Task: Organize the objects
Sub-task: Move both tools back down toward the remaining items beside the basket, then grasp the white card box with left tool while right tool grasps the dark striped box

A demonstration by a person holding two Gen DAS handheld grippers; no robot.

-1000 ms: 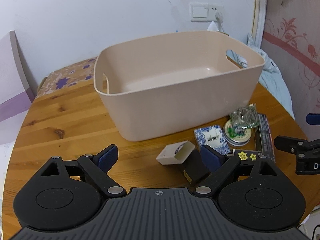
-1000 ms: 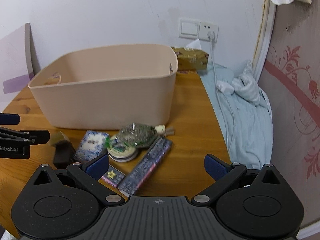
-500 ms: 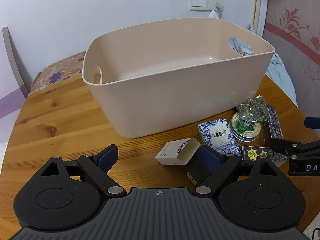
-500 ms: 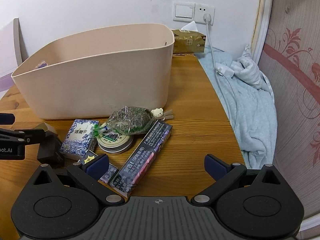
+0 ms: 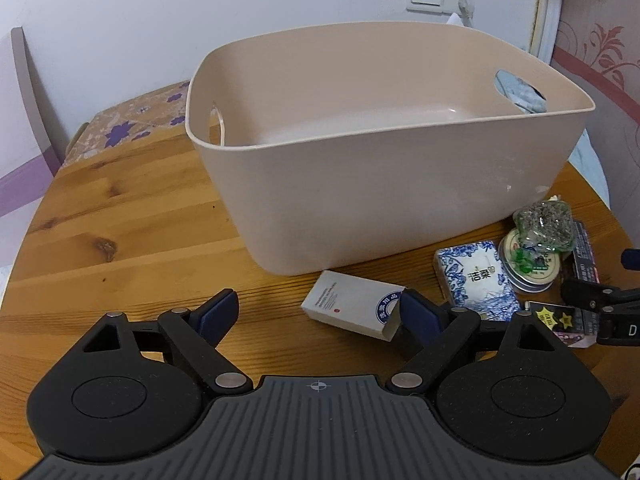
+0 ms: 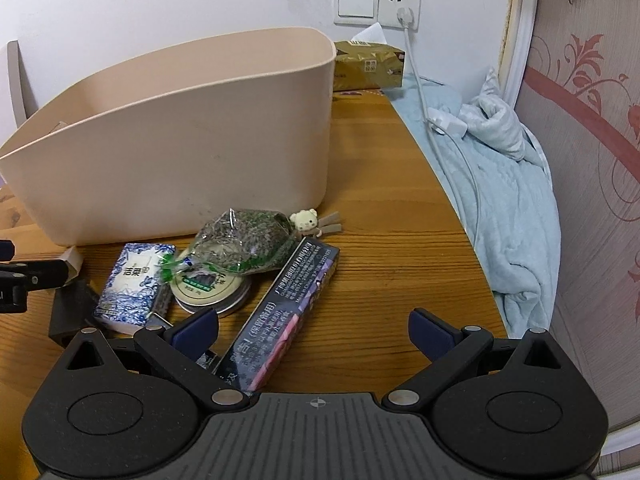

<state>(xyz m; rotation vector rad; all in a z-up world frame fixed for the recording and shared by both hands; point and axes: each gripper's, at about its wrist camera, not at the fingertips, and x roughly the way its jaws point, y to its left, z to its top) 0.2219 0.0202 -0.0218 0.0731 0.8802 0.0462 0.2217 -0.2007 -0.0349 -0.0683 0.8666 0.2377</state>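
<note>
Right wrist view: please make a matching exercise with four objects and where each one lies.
Things:
1. bag of dried herbs
2. bear charm
3. long dark carton
4. tissue box

Places:
A. behind the beige tub, near the wall
B. on the round tin
C. just right of the herb bag
D. nearest the camera

Pairs: 1-B, 2-C, 3-D, 4-A

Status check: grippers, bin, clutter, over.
Left gripper closing, nothing between pads; right gripper open over long dark pack. Beige bin empty. White box beside left gripper's right finger.
</note>
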